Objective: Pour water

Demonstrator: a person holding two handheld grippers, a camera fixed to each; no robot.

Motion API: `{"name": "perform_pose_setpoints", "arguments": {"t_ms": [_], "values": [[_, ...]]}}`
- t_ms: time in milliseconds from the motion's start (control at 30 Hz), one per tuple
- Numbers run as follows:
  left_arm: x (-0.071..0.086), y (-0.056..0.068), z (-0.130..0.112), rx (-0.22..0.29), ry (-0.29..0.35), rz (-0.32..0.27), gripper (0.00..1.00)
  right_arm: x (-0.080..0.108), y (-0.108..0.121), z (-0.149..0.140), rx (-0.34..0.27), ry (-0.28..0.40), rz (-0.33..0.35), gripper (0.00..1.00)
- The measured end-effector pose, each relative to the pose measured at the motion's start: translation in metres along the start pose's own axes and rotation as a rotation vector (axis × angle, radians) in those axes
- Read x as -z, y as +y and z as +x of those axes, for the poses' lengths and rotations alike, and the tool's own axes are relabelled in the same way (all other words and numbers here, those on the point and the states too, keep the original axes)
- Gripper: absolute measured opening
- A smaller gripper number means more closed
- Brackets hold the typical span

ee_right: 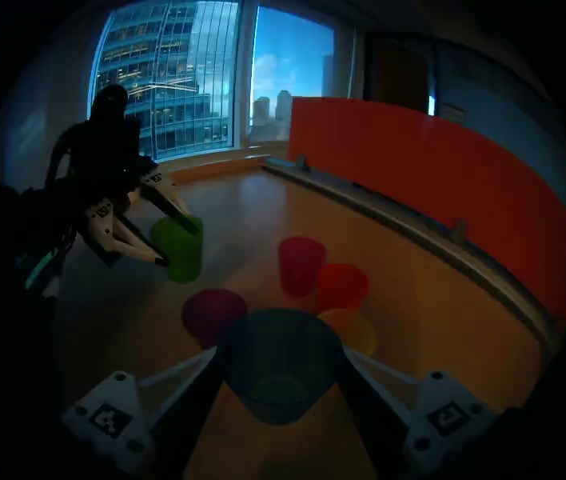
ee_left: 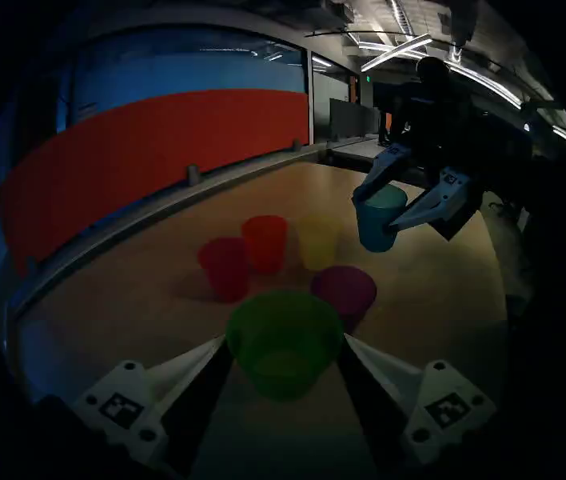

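My left gripper (ee_left: pixel 284 342) is shut on a green cup (ee_left: pixel 283 364), held upright above the wooden table (ee_left: pixel 443 296). In the right gripper view the same green cup (ee_right: pixel 181 254) hangs in the left gripper (ee_right: pixel 177 242) at the far left. My right gripper (ee_right: pixel 280 352) is shut on a teal cup (ee_right: pixel 277 376). The left gripper view shows that teal cup (ee_left: pixel 379 220) in the right gripper (ee_left: pixel 376 212), raised at the far right. I cannot tell whether either cup holds water.
Several cups stand grouped on the table between the grippers: crimson (ee_left: pixel 225 268), orange-red (ee_left: pixel 265 242), yellow (ee_left: pixel 318 242) and magenta (ee_left: pixel 344 292). A red partition (ee_left: pixel 147 152) runs along the table's far edge. A dark figure (ee_right: pixel 99 152) holds the grippers.
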State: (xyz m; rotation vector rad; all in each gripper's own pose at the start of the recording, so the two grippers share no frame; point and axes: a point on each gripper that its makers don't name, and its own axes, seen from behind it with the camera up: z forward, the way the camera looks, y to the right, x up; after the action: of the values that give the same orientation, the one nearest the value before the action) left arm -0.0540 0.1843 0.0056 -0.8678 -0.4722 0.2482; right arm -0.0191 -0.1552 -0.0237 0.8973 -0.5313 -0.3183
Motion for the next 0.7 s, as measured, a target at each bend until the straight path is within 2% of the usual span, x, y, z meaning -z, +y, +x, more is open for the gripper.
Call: {"name": "perform_pose_setpoints", "arguments": {"t_ms": [400,700], "values": [[-0.014,0.003,-0.02,0.009,-0.056,-0.026,0.86,-0.008,-0.002,-0.017,-0.009,-0.028,0.008,0.92],[-0.022,0.005,-0.031,0.018,-0.074,-0.037,0.86,-0.013,-0.003,-0.027,-0.018,-0.043,0.012,0.92]]}}
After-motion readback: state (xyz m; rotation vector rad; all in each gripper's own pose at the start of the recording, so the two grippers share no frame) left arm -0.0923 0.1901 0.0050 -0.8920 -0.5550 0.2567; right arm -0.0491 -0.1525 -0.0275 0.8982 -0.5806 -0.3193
